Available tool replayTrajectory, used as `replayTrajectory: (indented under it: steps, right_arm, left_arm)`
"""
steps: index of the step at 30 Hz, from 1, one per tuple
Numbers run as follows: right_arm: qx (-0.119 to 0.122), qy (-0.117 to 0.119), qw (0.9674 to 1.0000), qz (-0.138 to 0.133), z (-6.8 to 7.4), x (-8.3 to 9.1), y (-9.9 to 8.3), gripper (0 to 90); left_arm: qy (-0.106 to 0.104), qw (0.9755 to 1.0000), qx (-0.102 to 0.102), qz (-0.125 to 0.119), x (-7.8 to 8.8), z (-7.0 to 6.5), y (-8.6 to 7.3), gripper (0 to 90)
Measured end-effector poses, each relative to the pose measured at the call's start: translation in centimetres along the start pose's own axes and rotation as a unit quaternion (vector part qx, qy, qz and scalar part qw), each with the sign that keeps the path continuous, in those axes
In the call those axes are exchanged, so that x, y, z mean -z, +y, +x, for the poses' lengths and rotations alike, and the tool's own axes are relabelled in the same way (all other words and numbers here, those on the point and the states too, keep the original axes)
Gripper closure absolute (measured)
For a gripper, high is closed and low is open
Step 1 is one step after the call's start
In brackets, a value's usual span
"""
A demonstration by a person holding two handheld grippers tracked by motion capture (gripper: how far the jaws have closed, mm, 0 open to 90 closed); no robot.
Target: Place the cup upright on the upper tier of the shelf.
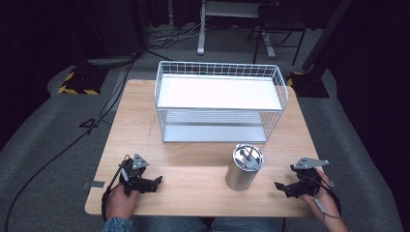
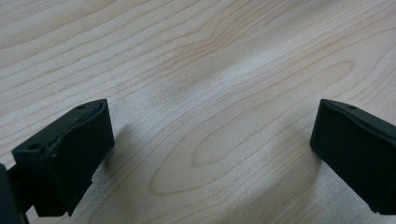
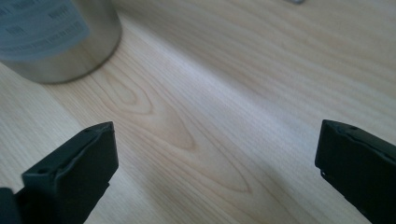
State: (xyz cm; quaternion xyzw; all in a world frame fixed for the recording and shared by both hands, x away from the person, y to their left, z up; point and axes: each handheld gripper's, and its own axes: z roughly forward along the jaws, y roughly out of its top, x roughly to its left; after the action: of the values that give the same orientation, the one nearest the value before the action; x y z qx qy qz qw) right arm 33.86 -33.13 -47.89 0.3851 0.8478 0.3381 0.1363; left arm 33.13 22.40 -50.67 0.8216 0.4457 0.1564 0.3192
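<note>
A steel canister point(image 1: 243, 167) with a clamp lid stands upright on the wooden table point(image 1: 193, 164), near the front and right of centre. Its lower wall, bearing a grey label, is the steel canister point(image 3: 56, 37) at the top left of the right gripper view. My left gripper point(image 1: 157, 182) rests at the front left, well to the canister's left, and its jaws stand wide apart over bare wood point(image 2: 210, 116). My right gripper point(image 1: 280, 186) sits at the front right, a short way from the canister, open with nothing between its jaws point(image 3: 215, 154).
A white two-tier wire basket shelf point(image 1: 220, 101) stands at the back middle of the table, behind the canister. Bare tabletop lies between the two grippers. Cables point(image 1: 96, 121) run over the grey floor to the left, and stand legs point(image 1: 203, 29) rise beyond the table.
</note>
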Motion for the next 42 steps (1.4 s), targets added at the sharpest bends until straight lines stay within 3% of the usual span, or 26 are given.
replayTrajectory:
  steps: [9,18,22,31,42]
  right_arm:
    - [0.018,0.004,0.9990,-0.041,1.5,2.5,1.9,0.0]
    - [0.039,0.018,0.9958,-0.081,3.4,4.5,3.4,0.0]
    - [0.049,0.026,0.9942,-0.092,4.0,5.0,3.8,0.0]
    - [0.063,0.044,0.9861,-0.147,5.0,5.8,4.3,0.0]
    - [0.084,0.064,0.9816,-0.159,6.5,5.4,5.6,0.0]
  left_arm:
    - [0.001,1.0000,0.000,0.000,0.0,0.0,0.0,0.0]
    - [0.000,1.0000,0.000,0.000,0.0,0.0,0.0,0.0]
    - [0.000,1.0000,0.000,0.000,0.0,0.0,0.0,0.0]
    - [0.000,1.0000,0.000,0.000,0.0,0.0,0.0,0.1]
    - [0.001,1.0000,0.000,0.000,0.0,0.0,0.0,0.0]
